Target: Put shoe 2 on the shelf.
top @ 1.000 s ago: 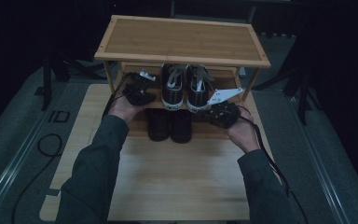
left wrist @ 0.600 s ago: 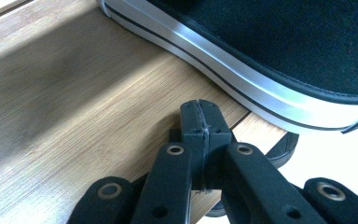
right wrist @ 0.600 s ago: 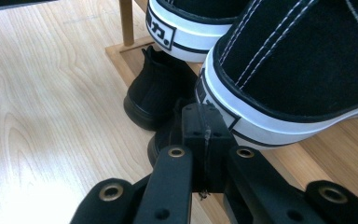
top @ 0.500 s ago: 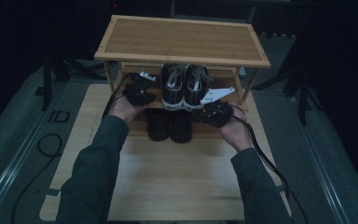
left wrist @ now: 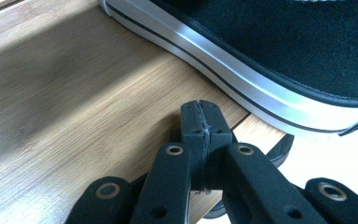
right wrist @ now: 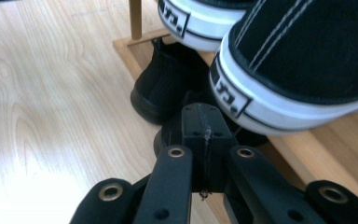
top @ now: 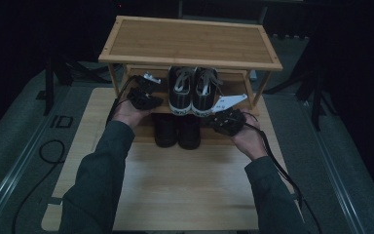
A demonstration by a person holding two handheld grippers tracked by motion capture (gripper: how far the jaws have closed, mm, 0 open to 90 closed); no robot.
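Your forearms come in over the bare front of the desk (top: pixel 190 190), and both tongs flank the shoe rack (top: pixel 190 41).

Right tongs (top: pixel 222 118): clenched, jaws pressed flat together with nothing between them. In the right gripper view they sit just below the heel of the right sneaker (right wrist: pixel 307 70), which overhangs the edge of the middle shelf (right wrist: pixel 335 140). Risk: if you lift from here, the clenched tips knock the heel from underneath and tip the sneaker forward off the shelf, onto the dark shoes (top: pixel 177 130) on the lowest level.

Left tongs (top: pixel 148 97): likewise clenched and empty. The left gripper view shows them low over the shelf board, just beside the white sole of the left sneaker (left wrist: pixel 242 70). Risk: pushing in shut, you slide the sneaker sideways into its partner rather than gripping it.

The pair of sneakers (top: pixel 194 90) stands side by side on the middle shelf, heels toward you.

Farther back, the top shelf hangs over the sneakers. Any steep lift risks striking its underside with the shoe or the tongs. The trailing cables could also snag the rack's posts.
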